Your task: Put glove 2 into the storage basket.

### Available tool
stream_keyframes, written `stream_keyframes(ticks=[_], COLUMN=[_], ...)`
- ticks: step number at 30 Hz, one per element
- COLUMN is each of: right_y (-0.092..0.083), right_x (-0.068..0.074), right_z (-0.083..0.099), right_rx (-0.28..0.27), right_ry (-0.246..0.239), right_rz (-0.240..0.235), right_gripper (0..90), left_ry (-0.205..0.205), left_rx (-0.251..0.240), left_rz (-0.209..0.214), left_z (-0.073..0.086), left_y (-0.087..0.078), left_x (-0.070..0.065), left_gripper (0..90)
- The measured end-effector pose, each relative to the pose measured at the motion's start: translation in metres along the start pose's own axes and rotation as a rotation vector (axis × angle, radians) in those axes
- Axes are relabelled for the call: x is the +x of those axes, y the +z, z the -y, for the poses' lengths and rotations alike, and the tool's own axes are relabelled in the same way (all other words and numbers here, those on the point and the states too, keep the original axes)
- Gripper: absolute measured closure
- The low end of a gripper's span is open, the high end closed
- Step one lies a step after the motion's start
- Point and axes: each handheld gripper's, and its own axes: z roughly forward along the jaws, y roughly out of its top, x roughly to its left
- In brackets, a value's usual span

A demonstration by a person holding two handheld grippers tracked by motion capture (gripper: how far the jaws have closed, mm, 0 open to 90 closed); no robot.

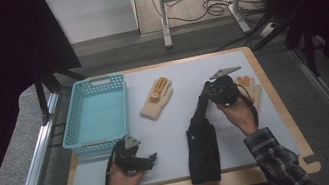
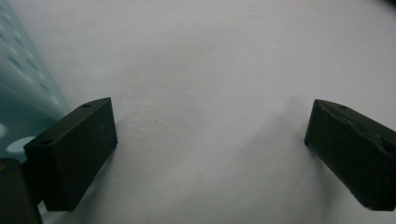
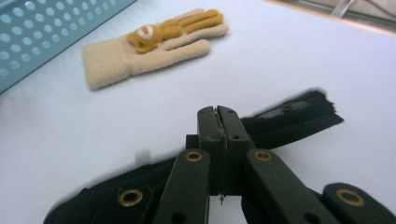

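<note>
So the right gripper (image 1: 205,90) has its fingers (image 3: 208,128) clamped tight together on the edge of a long black fabric piece (image 1: 201,142), looks like a dark glove or sleeve. One end is lifted off the white table (image 1: 180,135) in that grip, while the rest trails down and lies flat toward the near edge. In the right gripper view the black fabric (image 3: 299,116) pokes out either side of the closed fingers.

The left gripper (image 1: 151,159) sits low near the front of the table, just beside the light blue perforated plastic basket (image 1: 97,111), fingers (image 2: 74,149) spread wide with nothing between them.

A cream knitted glove with an orange bear on it (image 1: 156,99) lies flat between the basket and the right gripper. A second cream glove (image 1: 252,87) lies right behind the right hand (image 1: 236,111).
</note>
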Motion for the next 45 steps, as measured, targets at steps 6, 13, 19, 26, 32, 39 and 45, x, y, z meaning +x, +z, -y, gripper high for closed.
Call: stream_keyframes(ticks=[6, 13, 19, 26, 32, 39, 45], right_y=[-0.021, -0.008, -0.020, 0.005, 0.005, -0.013, -0.008], right_x=[-0.003, -0.007, -0.019, -0.011, -0.002, -0.002, 0.000], right_z=[-0.007, 0.016, 0.071, 0.097, 0.096, 0.070, 0.031], right_rx=[0.012, 0.043, 0.045, 0.079, 0.088, 0.072, 0.158], right_ry=[-0.017, -0.008, 0.077, 0.048, 0.034, -0.009, -0.088], right_rz=[0.022, 0.030, 0.073, 0.158, 0.184, 0.174, 0.189], right_gripper=[89.0, 79.7, 47.4, 54.8, 83.4, 83.9, 83.2], left_ry=[0.000, 0.000, -0.001, -0.001, 0.000, -0.001, -0.001], left_rx=[0.002, 0.000, 0.001, 0.000, 0.000, 0.001, 0.000], left_rz=[0.000, 0.000, -0.001, -0.001, -0.002, -0.002, 0.000], left_z=[0.000, 0.000, 0.000, 0.000, 0.000, 0.000, 0.000], left_y=[0.000, 0.000, 0.000, 0.000, 0.000, 0.000, 0.000], left_x=[0.000, 0.000, 0.000, 0.000, 0.000, 0.000, 0.000], left_gripper=[2.8, 2.9, 2.8, 2.9, 2.9, 2.9, 2.9])
